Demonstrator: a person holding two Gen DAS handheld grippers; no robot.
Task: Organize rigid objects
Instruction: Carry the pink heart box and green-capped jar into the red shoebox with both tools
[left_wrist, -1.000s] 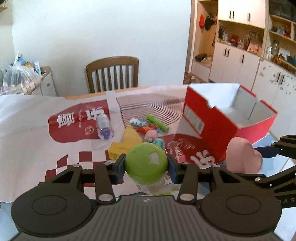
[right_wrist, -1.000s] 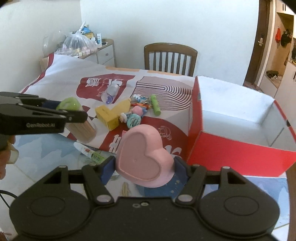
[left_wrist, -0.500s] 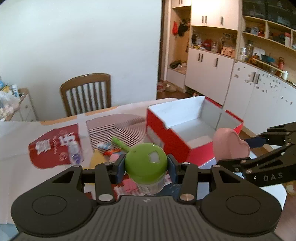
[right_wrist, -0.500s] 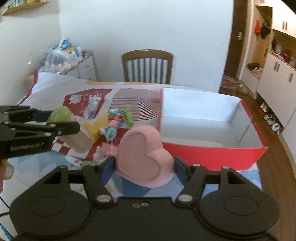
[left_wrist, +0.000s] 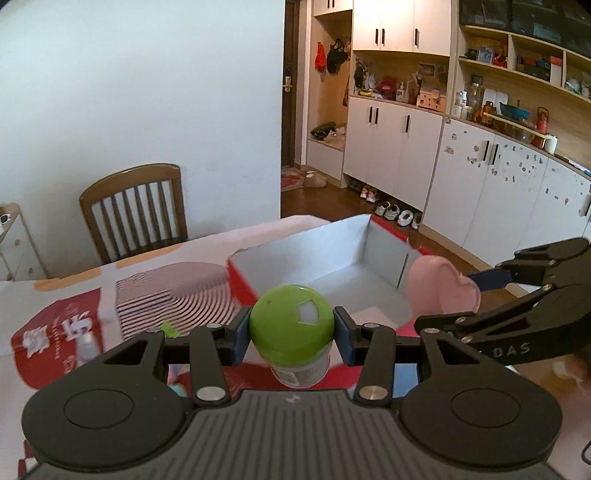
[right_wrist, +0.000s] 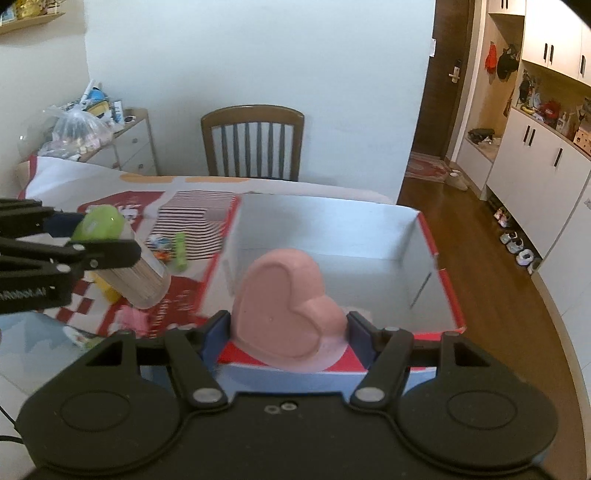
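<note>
Meanwhile, both loads had been carried from the desk toward the red box within one second. The green-capped jar was held by the left gripper, the pink heart by the right gripper; release seemed next.

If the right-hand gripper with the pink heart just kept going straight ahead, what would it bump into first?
Probably nothing solid at once: the right gripper, shut on the pink heart, points over the red box; its white far wall looks first, though depth is unclear.

your green-capped jar hides the red box's near wall; left of the box, the small toys blur beyond telling apart.
</note>
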